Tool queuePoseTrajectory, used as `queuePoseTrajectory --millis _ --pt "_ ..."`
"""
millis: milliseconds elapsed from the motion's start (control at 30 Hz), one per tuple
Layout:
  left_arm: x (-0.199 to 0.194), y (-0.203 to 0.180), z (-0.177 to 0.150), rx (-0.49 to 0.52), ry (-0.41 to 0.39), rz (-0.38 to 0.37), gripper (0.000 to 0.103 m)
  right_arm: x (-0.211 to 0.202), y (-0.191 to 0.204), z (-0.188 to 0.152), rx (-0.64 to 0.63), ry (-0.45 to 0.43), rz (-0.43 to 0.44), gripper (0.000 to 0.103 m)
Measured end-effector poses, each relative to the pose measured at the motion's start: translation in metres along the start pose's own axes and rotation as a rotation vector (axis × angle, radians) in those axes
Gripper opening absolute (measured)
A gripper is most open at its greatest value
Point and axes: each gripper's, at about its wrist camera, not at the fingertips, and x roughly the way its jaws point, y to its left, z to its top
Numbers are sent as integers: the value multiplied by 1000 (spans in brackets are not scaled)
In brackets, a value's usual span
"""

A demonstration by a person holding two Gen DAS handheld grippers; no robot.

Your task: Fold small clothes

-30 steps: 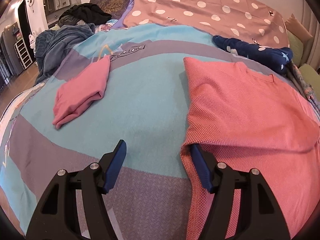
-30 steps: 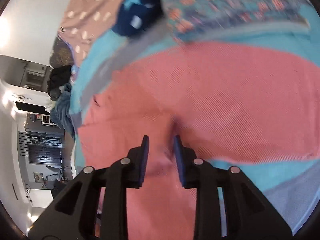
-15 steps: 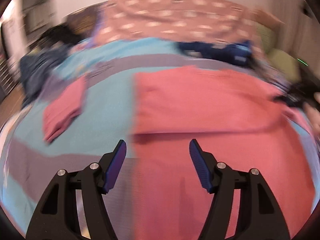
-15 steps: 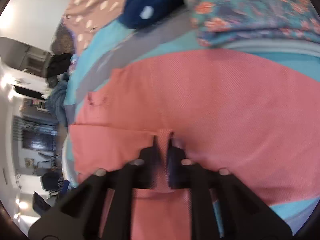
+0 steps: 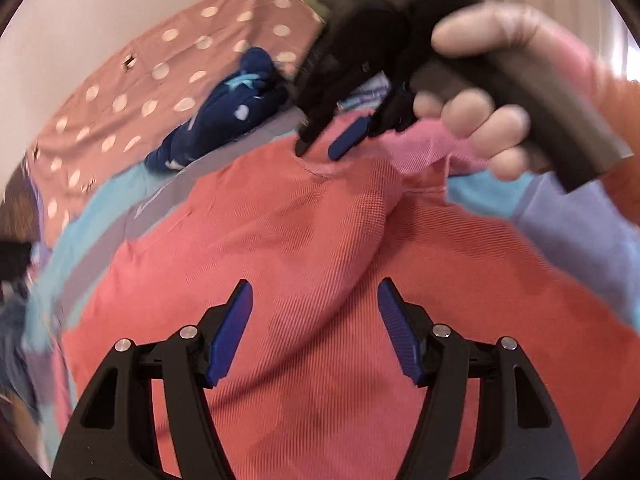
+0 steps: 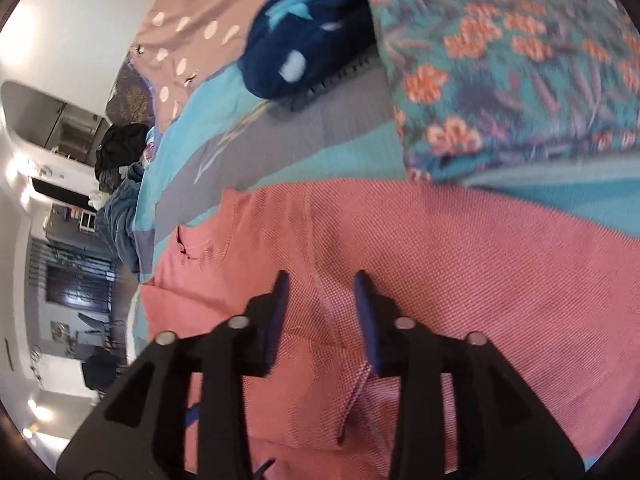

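One dark blue plush blanket with pale shapes (image 5: 224,116) lies bunched on the bed; one coral-pink knit top (image 5: 304,248) lies spread on the teal-and-grey striped bedcover (image 6: 224,132); left gripper (image 5: 316,308) jaws wide, empty; right gripper (image 6: 320,292) jaws just opened, astride the top's raised fold without pressing it.

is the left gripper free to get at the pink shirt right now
Probably yes: the left gripper hovers over the pink shirt with jaws open and nothing between them. The right gripper works the shirt's far edge, clear of it.

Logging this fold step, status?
Left claw open over the coral shirt. Right claw just opened, shirt released, lying flat. Nothing in the way.
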Motion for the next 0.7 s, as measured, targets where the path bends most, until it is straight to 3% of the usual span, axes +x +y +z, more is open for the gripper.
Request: queuePoseTrajectory --millis 233,300,367,600,700 --pt "11 -11 25 51 -35 -23 60 -20 -17 -10 -1 -10 18 42" --pt "16 -18 28 103 -41 6 60 -26 -19 -13 -6 0 31 46" --pt "24 -18 30 147 -36 67 48 -28 -23 -18 -9 34 46 47" --pt "35 42 35 -91 5 -2 48 -7 -20 -15 39 129 130 48" --pt "34 56 31 -142 18 25 48 6 -10 -8 45 143 155 44"
